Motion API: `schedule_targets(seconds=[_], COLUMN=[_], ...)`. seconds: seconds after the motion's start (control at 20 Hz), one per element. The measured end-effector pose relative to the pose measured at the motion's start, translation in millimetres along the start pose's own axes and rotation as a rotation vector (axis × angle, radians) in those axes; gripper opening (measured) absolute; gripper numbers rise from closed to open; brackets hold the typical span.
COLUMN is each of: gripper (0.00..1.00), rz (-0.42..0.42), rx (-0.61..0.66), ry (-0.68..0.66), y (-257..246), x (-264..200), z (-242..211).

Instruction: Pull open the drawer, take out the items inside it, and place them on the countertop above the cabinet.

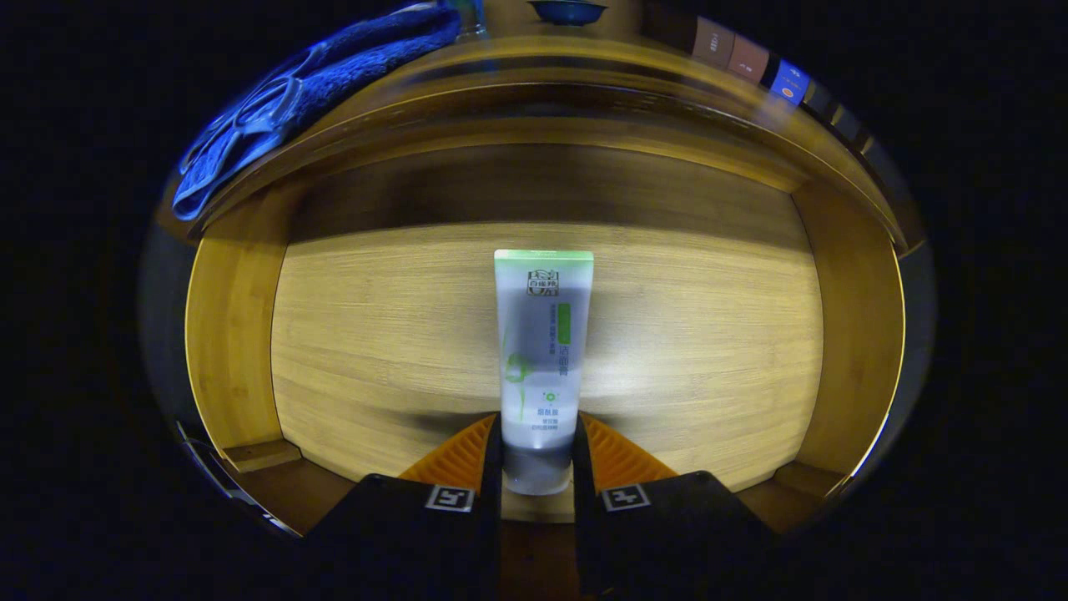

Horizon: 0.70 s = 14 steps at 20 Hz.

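A white squeeze tube [542,351] with a green crimped end and a grey cap lies in the open wooden drawer [384,334], cap end toward me. My gripper [537,442] is shut on the tube, both fingers pressing its lower body just above the cap. The tube's crimped end points away toward the drawer's back wall. The tube's far part rests over the drawer floor; whether it is lifted I cannot tell.
The drawer's side walls [229,334] rise left and right. Above the drawer's back runs the countertop edge [584,75], with a blue cloth [309,92] at its left and a dark blue bowl [567,10] farther back.
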State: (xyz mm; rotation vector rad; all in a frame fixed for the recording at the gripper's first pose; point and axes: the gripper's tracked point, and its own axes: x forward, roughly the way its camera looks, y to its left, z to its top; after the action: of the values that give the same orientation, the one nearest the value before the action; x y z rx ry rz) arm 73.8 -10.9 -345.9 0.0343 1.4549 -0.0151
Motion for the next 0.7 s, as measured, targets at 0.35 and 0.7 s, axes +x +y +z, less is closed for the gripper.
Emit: schedule_targets(seconds=[0.35, 0.7], gripper=[0.4, 0.4], rz=[0.042, 0.077], rx=[-0.023, -0.023], ry=[-0.058, -0.261], y=[0, -2], x=[-7, -47], z=[-4, 4])
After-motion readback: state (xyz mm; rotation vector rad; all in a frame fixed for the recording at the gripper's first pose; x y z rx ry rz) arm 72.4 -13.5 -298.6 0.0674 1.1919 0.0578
